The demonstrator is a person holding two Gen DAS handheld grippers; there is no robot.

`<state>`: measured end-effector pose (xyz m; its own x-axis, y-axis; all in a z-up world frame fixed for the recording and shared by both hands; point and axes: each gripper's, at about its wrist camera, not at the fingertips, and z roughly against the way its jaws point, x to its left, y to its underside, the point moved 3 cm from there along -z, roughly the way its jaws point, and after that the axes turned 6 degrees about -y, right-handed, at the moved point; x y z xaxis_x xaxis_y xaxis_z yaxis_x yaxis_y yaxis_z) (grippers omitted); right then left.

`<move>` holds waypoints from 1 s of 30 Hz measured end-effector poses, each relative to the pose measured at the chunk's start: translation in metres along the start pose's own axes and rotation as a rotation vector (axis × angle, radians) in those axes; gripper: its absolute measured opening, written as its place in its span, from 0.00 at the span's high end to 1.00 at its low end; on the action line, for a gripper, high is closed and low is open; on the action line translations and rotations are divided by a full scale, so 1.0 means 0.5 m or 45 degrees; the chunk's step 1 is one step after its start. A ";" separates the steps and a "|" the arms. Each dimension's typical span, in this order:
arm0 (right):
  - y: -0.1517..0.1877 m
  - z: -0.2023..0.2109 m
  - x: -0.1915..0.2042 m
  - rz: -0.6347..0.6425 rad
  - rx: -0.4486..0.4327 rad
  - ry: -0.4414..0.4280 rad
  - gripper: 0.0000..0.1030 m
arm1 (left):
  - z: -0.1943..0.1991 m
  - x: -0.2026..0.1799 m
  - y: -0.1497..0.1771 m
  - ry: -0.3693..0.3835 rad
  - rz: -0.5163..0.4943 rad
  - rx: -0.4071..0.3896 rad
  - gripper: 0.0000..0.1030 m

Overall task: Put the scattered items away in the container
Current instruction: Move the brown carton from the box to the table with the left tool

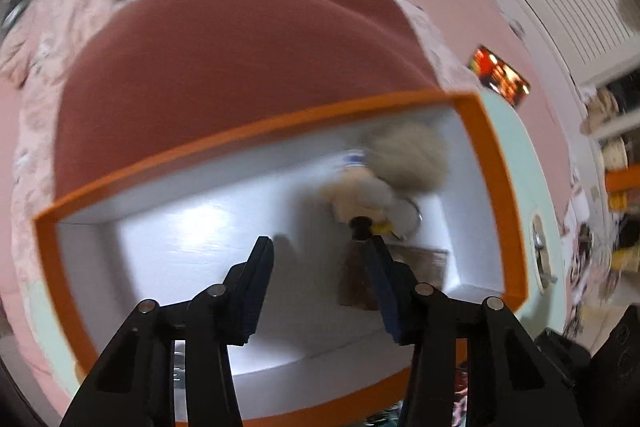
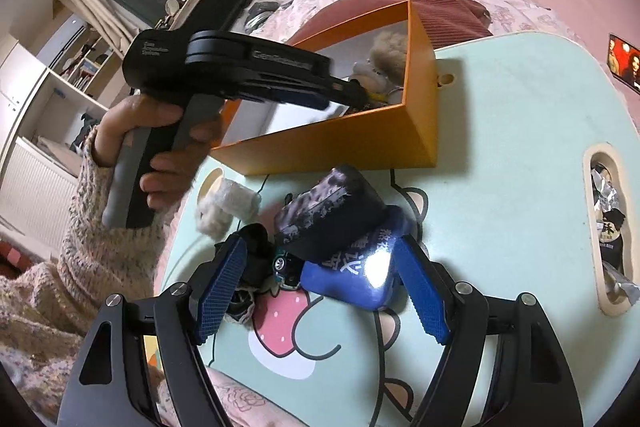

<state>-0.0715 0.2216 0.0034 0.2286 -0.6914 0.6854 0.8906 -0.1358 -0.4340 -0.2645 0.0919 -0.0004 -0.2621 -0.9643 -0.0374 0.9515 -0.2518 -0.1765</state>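
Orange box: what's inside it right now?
The orange box holds a fluffy plush keychain with a metal ring on the white floor. The left gripper hides part of a dark item beneath it.

Left tool (image 1: 320,247) jaws apart, right tool (image 2: 320,279) agape

White Chinese letters showing on the blue pouch (image 2: 352,279) near the orange box (image 2: 360,139), too glared to read, tiny blurry words on the left gripper (image 2: 348,93)

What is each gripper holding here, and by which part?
Nothing. The left gripper is open inside the orange box, beside the plush keychain. The right gripper is open over the blue pouch.
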 end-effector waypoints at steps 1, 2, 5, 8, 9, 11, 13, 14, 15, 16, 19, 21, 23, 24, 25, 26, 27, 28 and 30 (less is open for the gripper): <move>0.000 0.001 -0.001 -0.005 -0.002 -0.002 0.25 | 0.004 0.012 -0.002 -0.011 0.029 -0.006 0.54; 0.000 0.001 -0.002 -0.008 -0.002 -0.005 0.25 | 0.008 0.019 -0.002 -0.007 0.054 -0.007 0.54; 0.000 0.001 -0.004 -0.016 0.000 -0.013 0.25 | 0.014 0.012 0.009 0.145 0.104 0.038 0.39; -0.001 -0.002 -0.007 -0.022 0.006 -0.021 0.25 | 0.008 -0.029 0.023 0.308 0.074 0.112 0.36; -0.001 -0.004 -0.007 -0.025 0.009 -0.022 0.25 | 0.002 -0.042 0.026 0.331 0.066 0.142 0.36; 0.000 -0.006 -0.008 -0.031 0.013 -0.019 0.25 | -0.016 -0.068 0.035 0.345 0.065 0.202 0.36; 0.001 -0.006 -0.009 -0.033 0.014 -0.017 0.25 | -0.031 -0.082 0.035 0.323 0.055 0.236 0.36; 0.002 -0.005 -0.009 -0.033 0.013 -0.018 0.25 | -0.043 -0.089 0.033 0.275 0.041 0.239 0.36; 0.003 -0.004 -0.009 -0.034 0.011 -0.018 0.25 | -0.053 -0.097 0.031 0.244 0.017 0.238 0.36; 0.003 -0.004 -0.008 -0.036 0.009 -0.018 0.25 | -0.052 -0.106 0.029 0.244 -0.017 0.218 0.30; 0.004 -0.003 -0.009 -0.042 0.006 -0.020 0.25 | -0.055 -0.123 0.024 0.214 -0.050 0.217 0.29; 0.005 -0.003 -0.009 -0.042 0.004 -0.023 0.25 | -0.052 -0.123 0.019 0.201 -0.072 0.190 0.31; 0.006 -0.003 -0.008 -0.043 0.005 -0.027 0.25 | -0.053 -0.123 0.017 0.251 -0.069 0.172 0.71; 0.007 -0.004 -0.008 -0.044 0.005 -0.028 0.25 | -0.047 -0.114 0.022 0.285 -0.042 0.157 0.73; 0.007 -0.004 -0.008 -0.044 0.006 -0.028 0.26 | -0.044 -0.104 0.023 0.281 -0.028 0.143 0.81; 0.007 -0.005 -0.007 -0.044 0.006 -0.025 0.26 | -0.041 -0.096 0.020 0.275 -0.021 0.117 0.86; 0.008 -0.004 -0.006 -0.044 0.005 -0.021 0.25 | -0.036 -0.087 0.021 0.266 -0.013 0.096 0.87; 0.008 -0.004 -0.007 -0.044 0.005 -0.016 0.25 | -0.032 -0.075 0.023 0.258 -0.002 0.079 0.87; 0.008 0.000 -0.008 -0.045 0.000 -0.007 0.25 | -0.022 -0.048 0.027 0.267 0.022 0.046 0.87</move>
<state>-0.0688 0.2237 -0.0013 0.1992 -0.6824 0.7033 0.8981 -0.1601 -0.4097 -0.2470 0.1125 -0.0128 -0.2701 -0.9313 -0.2443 0.9603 -0.2420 -0.1388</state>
